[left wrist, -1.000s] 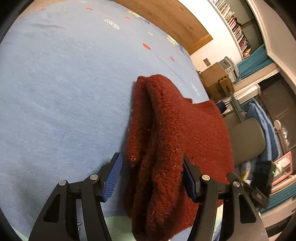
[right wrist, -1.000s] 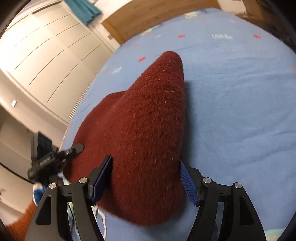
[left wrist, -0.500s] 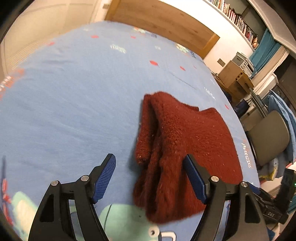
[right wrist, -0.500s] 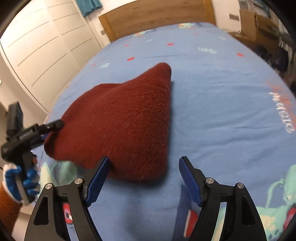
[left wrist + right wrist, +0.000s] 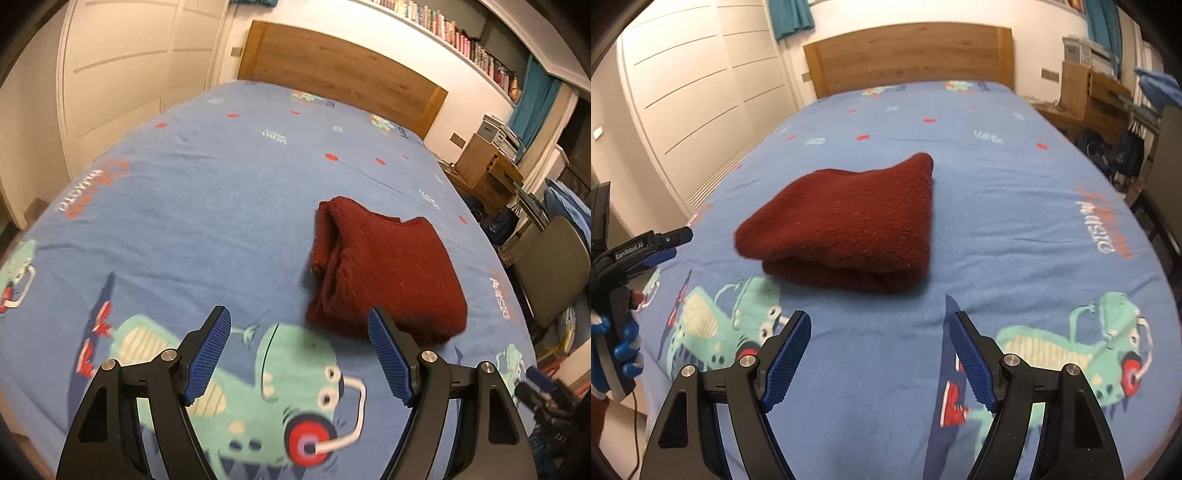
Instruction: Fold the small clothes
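Note:
A dark red fuzzy garment (image 5: pixel 384 269) lies folded on the blue printed bedsheet (image 5: pixel 207 206); it also shows in the right wrist view (image 5: pixel 853 225). My left gripper (image 5: pixel 299 339) is open and empty, held back from the garment's near left corner. My right gripper (image 5: pixel 877 343) is open and empty, a short way in front of the garment's near folded edge. The left gripper's body (image 5: pixel 635 251) and the gloved hand holding it show at the left edge of the right wrist view.
A wooden headboard (image 5: pixel 908 55) stands at the far end of the bed. White wardrobe doors (image 5: pixel 687 92) line the left side. A chair (image 5: pixel 550 266), a wooden desk (image 5: pixel 487 170) and clutter stand to the right of the bed.
Both grippers have pulled back and up from the garment, which was between their open fingers a second ago. The garment now lies flat and folded on the sheet.

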`<state>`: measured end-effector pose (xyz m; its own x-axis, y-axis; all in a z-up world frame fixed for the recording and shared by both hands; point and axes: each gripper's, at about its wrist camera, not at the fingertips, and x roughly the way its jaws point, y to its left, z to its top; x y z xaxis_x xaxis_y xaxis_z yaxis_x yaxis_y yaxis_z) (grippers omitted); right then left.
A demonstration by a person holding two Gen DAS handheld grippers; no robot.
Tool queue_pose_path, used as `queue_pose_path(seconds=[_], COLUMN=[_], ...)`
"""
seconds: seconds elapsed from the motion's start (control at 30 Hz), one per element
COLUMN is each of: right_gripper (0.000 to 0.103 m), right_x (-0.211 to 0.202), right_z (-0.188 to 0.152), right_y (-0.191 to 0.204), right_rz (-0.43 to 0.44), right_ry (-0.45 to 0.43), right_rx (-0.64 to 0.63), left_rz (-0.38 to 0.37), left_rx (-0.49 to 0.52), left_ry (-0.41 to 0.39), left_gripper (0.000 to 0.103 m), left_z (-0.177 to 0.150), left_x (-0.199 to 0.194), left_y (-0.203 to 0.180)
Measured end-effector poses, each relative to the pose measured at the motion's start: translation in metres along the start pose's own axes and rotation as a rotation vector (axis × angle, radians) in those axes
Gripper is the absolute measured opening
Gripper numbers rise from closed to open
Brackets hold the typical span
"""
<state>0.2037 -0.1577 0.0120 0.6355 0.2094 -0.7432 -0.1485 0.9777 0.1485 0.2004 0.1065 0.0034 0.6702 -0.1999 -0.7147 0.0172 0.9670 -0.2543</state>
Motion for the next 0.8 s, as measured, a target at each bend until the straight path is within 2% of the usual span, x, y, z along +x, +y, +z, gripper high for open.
queue_pose_path(seconds=[0.17, 0.23, 0.33, 0.6, 0.8], right_gripper=[0.080, 0.081, 0.083, 0.091, 0.092], right_x=[-0.036, -0.048, -0.065, -0.099, -0.112], right_z=[-0.016, -0.022, -0.033, -0.052, -0.070], right_y=[0.014, 0.022, 0.028, 0.037, 0.042], right_rz=[-0.022, -0.034, -0.040, -0.053, -0.075], right_ry=[-0.044, -0.063, -0.089, -0.145, -0.167], right_rx=[-0.014, -0.021, -0.026, -0.019, -0.020], left_rz=[0.048, 0.067, 0.086, 0.107, 0.118], left_rx=[0.034, 0.058, 0.080, 0.160, 0.198], left_ry=[-0.047, -0.069, -0.090, -0.139, -0.161], left_gripper=[0.081, 0.089, 0.092, 0.093, 0.093], left_z=[-0.021, -0.031, -0.040, -0.072, -0.097], left_x=[-0.033, -0.045, -0.057, -0.085, -0.092], left_y=[-0.008, -0.014, -0.017, -0.039, -0.051])
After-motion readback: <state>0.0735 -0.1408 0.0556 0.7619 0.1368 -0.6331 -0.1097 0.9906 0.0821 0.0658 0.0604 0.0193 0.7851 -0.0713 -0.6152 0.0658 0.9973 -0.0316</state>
